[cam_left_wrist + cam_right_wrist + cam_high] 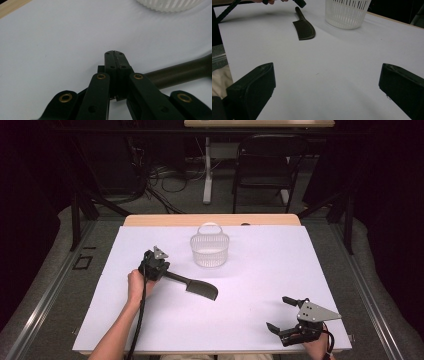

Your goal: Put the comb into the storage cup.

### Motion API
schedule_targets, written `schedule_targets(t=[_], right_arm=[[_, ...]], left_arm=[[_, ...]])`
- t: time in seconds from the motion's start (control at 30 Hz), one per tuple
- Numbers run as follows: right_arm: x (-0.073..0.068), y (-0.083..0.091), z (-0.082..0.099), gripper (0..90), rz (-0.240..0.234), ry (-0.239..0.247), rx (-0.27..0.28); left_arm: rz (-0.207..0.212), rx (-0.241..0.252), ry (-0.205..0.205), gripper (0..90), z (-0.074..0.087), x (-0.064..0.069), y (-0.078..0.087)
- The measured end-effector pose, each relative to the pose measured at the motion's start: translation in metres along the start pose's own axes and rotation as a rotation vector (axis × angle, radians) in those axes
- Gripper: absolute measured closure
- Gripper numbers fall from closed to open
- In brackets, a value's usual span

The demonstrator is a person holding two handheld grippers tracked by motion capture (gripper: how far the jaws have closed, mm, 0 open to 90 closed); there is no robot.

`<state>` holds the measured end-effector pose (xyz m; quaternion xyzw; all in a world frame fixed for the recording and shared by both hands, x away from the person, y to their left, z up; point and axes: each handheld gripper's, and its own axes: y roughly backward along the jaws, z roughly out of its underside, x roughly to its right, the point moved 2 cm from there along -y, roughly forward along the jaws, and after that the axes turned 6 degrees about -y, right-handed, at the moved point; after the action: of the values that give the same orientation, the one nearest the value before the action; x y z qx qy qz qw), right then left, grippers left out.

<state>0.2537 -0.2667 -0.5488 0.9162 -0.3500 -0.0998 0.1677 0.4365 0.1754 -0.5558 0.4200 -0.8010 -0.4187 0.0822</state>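
Note:
A dark spatula (202, 289) lies flat on the white sheet left of centre, blade toward the middle, handle toward my left gripper (165, 270). In the left gripper view the jaws of the left gripper (115, 53) stand pressed together, pad against pad, with nothing visible between them. The spatula handle (180, 72) runs in from the right and ends hidden behind the right finger linkage. My right gripper (278, 312) rests at the front right, open and empty. In the right gripper view, that gripper (327, 82) looks toward the spatula (304, 28) and the basket (345, 12).
A white slatted basket (210, 251) with a hoop handle stands at the back centre of the white sheet (260, 285); its rim (170, 5) is just beyond the left gripper. A chair (270, 160) and cables sit behind the table.

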Motion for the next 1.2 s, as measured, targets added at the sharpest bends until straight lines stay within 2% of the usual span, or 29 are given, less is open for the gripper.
schedule_targets(t=[0.27,0.77,1.2], right_arm=[[0.000,0.000,0.000,0.4,-0.004,-0.001,-0.001],[0.000,0.001,0.000,0.5,-0.003,0.001,0.001],[0.000,0.000,0.000,0.5,-0.004,0.000,-0.002]], left_arm=[[-0.007,-0.022,-0.025,90.0,0.001,-0.001,-0.003],[0.030,-0.053,-0.043,89.8,0.007,0.002,-0.001],[0.060,-0.016,-0.036,89.9,0.018,0.004,0.007]])
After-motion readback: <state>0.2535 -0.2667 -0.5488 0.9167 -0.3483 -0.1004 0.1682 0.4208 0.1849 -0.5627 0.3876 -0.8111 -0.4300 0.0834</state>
